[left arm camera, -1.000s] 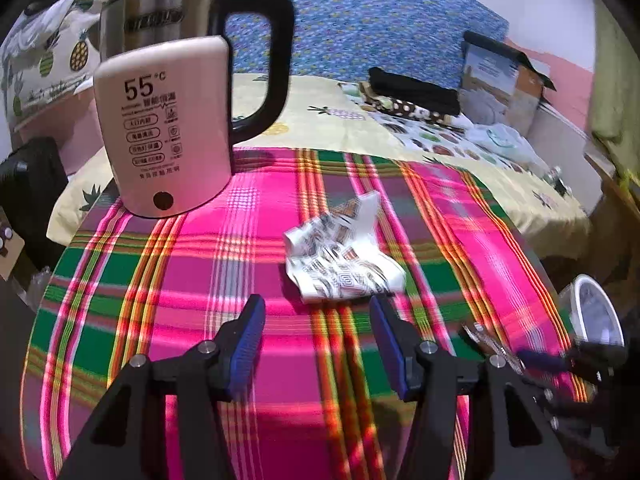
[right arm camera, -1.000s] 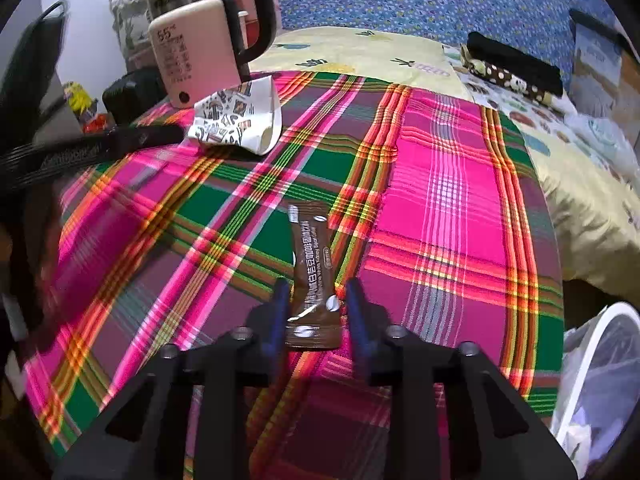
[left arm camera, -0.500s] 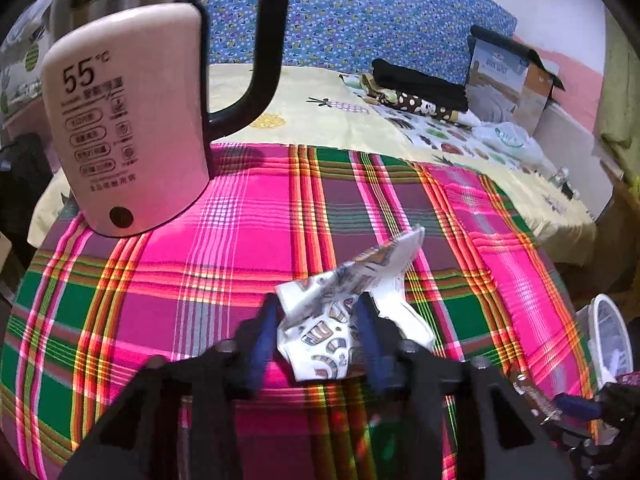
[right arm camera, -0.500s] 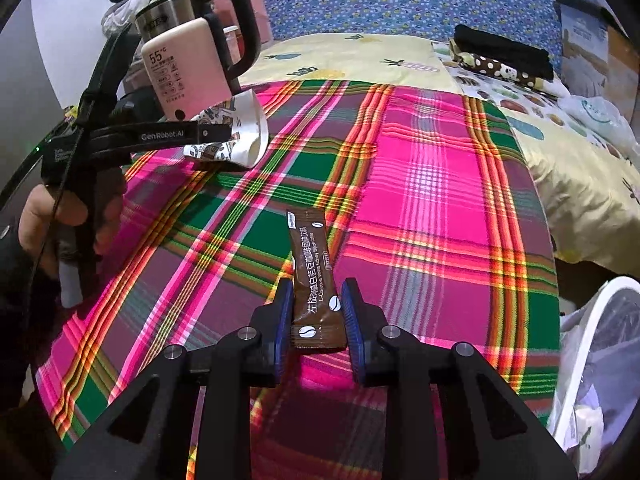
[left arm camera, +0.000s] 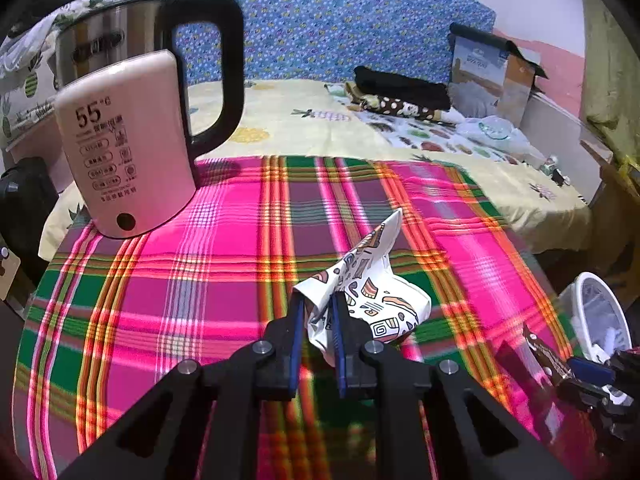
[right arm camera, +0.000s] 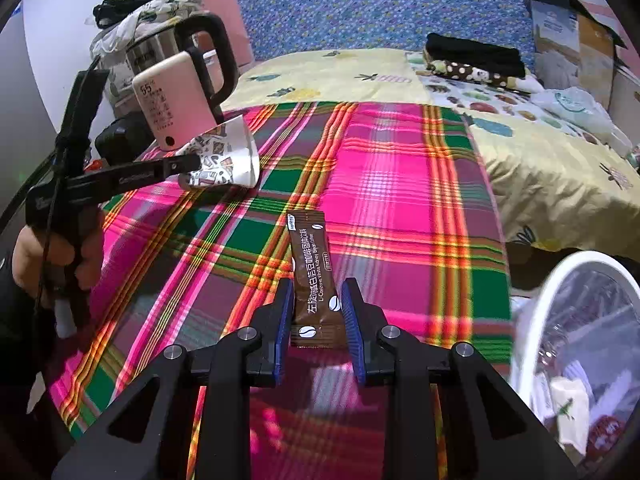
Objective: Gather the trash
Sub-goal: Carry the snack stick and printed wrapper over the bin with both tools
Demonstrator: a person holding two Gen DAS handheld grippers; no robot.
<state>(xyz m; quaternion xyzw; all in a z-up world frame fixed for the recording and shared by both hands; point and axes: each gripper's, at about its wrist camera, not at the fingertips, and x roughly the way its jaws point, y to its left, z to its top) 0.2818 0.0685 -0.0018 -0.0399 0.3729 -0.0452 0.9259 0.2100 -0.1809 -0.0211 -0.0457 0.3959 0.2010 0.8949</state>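
White paper printed with small brown and grey patterns, crumpled into a pointed wad, makes up the wrapper (left arm camera: pixel 372 280); it is pinched near one edge by the nearly closed left gripper (left arm camera: pixel 318 328) and is raised off the checked tablecloth (left arm camera: pixel 224 248), in front of the kettle (left arm camera: pixel 132 136). A flat brown coffee sachet (right arm camera: pixel 312 276) with white lettering and bean marks is clamped at its near end by the narrowly closed right gripper (right arm camera: pixel 316 312). A white-rimmed bin (right arm camera: pixel 584 344) is seen beside the table, to the right.
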